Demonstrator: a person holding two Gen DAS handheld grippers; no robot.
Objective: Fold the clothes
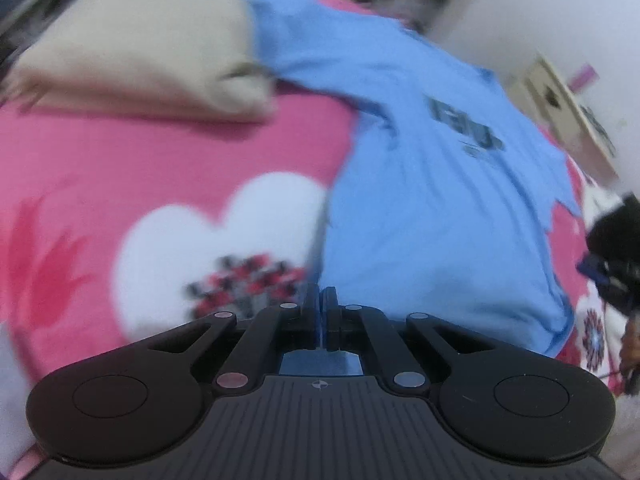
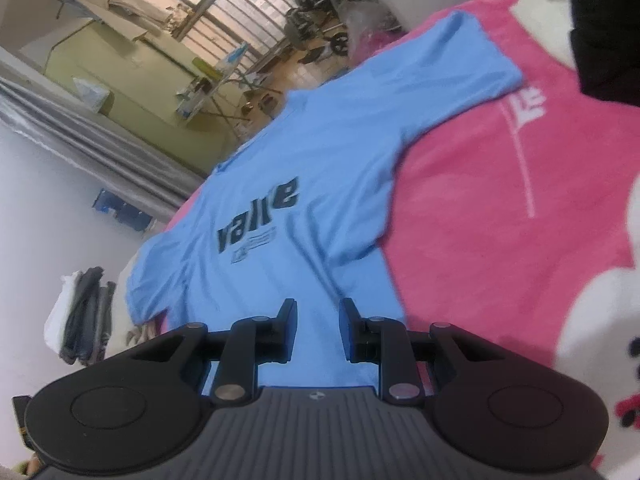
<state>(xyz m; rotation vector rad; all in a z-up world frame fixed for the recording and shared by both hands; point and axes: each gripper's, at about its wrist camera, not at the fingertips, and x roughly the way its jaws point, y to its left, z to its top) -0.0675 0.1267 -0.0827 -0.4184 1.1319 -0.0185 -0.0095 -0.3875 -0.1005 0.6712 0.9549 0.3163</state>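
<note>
T-shirt [image 1: 432, 200] lies spread on the pink blanket [image 1: 160, 152]; left hand-held gripper [image 1: 320, 312] pinches its hem to lift, right hand-held gripper [image 2: 318, 320] gapes above the cloth.

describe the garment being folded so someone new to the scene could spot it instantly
A pink blanket with white heart and flower prints covers the bed. Spread flat on it is a light blue short-sleeved T-shirt, its hem edge pinched in the left gripper while the right gripper hovers open over it. Dark chest lettering and the blue colour separate it from the beige pillow beside it.
</note>
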